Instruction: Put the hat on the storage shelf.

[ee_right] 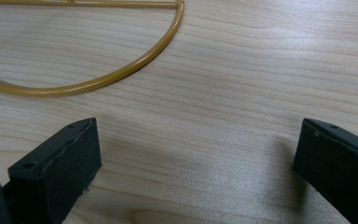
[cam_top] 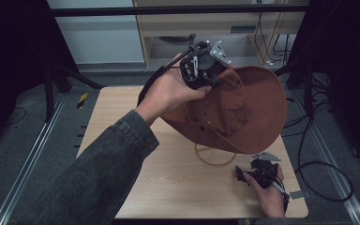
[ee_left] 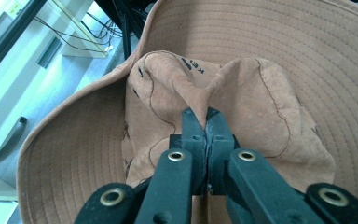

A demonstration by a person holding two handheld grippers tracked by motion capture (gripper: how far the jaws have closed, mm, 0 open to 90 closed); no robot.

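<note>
Item: brown brimmed hat (cam_top: 243, 108), held in the air above the far right part of the table (cam_top: 168, 187), tilted, its lower brim hanging just over a yellow wire ring (cam_top: 214, 157) that rests on the wood near the right edge.

Grip: left gripper (ee_left: 207, 122) has its jaws pressed fully together on a pinched fold of the hat's crown. Right gripper (ee_right: 196, 154) rests at the near right corner, jaws spread wide with nothing between them, bare wood below.

Risks, judged:
- The hold is on a thin fold of soft cloth, so the hat's own weight could drag the fold out and drop the hat onto the ring.
- The floppy brim hangs unsupported; it may buckle or catch the ring if lowered crooked.
- The ring looks light and could be pushed across the table by a brim brushing it.

Surroundings: dark sleeve (cam_top: 103, 164) across the near left part of the table; black cables (cam_top: 318, 173) on the floor beyond the right edge; light cabinet (cam_top: 178, 37) behind the far edge. Nothing lies between hat and ring.
</note>
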